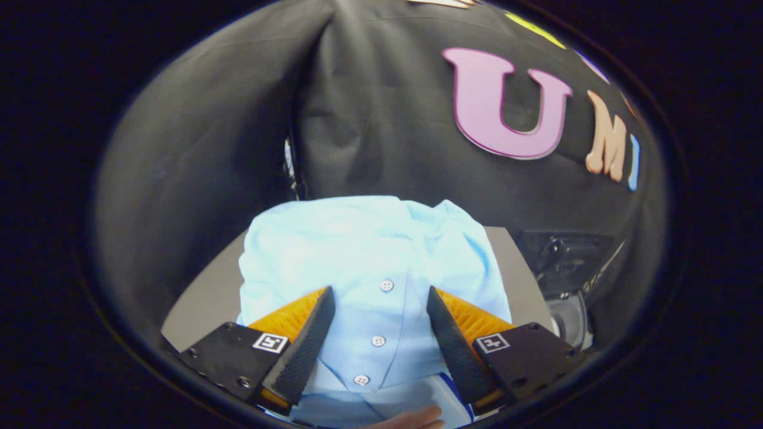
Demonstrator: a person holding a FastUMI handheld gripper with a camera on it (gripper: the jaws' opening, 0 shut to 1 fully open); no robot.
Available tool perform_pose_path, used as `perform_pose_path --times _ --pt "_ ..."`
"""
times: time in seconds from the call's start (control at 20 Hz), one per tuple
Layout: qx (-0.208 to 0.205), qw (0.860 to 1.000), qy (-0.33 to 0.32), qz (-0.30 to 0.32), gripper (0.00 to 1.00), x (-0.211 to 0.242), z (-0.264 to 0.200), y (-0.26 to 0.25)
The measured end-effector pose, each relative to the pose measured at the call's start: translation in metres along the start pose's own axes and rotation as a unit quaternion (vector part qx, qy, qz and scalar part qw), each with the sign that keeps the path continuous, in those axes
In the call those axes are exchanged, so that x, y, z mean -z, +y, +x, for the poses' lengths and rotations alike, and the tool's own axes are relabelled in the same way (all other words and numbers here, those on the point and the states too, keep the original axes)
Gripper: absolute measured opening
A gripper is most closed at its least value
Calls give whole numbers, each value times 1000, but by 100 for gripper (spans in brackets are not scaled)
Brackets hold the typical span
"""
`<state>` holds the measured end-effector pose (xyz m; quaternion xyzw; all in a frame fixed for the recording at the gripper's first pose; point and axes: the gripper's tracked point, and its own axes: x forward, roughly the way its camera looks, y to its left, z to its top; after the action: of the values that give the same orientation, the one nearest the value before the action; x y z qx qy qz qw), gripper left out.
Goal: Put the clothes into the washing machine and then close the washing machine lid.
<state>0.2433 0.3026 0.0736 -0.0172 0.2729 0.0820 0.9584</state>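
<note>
the shirt (pixel 363 262) is a light blue folded garment lying on a grey table (pixel 205 298). its button placket with three white buttons runs between the two fingers of the gripper (pixel 380 295) and extends beyond their tips. the gripper's fingers are spread apart, one on each side of the placket, above or against the cloth; contact cannot be confirmed from this angle. no cloth is pinched between them.

the near end of the shirt is cut off below the fingers. a darker blue strip shows at the collar area beside the right finger, too small to identify. part of a hand (pixel 417 419) appears at the near edge of the shirt, mostly cut off. the shirt's sleeves are not distinguishable; the far edge forms two rounded lobes of fabric.

the shirt covers most of the table. bare grey surface shows as a strip on the left of the garment and a narrower strip on the right. the table's far edge is hidden behind the shirt.

to the right of the table, lower down, sits a dark shape with a round pale opening (pixel 566 319), possibly the washing machine; it is dim and partly cut off. black booth cloth (pixel 381 119) hangs close behind the table, with a vertical fold seam just behind the shirt's far edge.
</note>
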Motion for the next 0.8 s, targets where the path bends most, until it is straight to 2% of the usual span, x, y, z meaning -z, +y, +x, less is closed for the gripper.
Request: perform_pose_path --times 0.2,0.45,0.6,0.65,0.8 --pt "16 1000 6 -12 96 -2 1 1" --pt "41 999 5 16 95 -2 -1 -2" --pt "64 998 10 10 63 2 7 -5" --pt "68 998 13 8 63 2 6 -5" --pt "80 996 16 -40 11 0 3 2"
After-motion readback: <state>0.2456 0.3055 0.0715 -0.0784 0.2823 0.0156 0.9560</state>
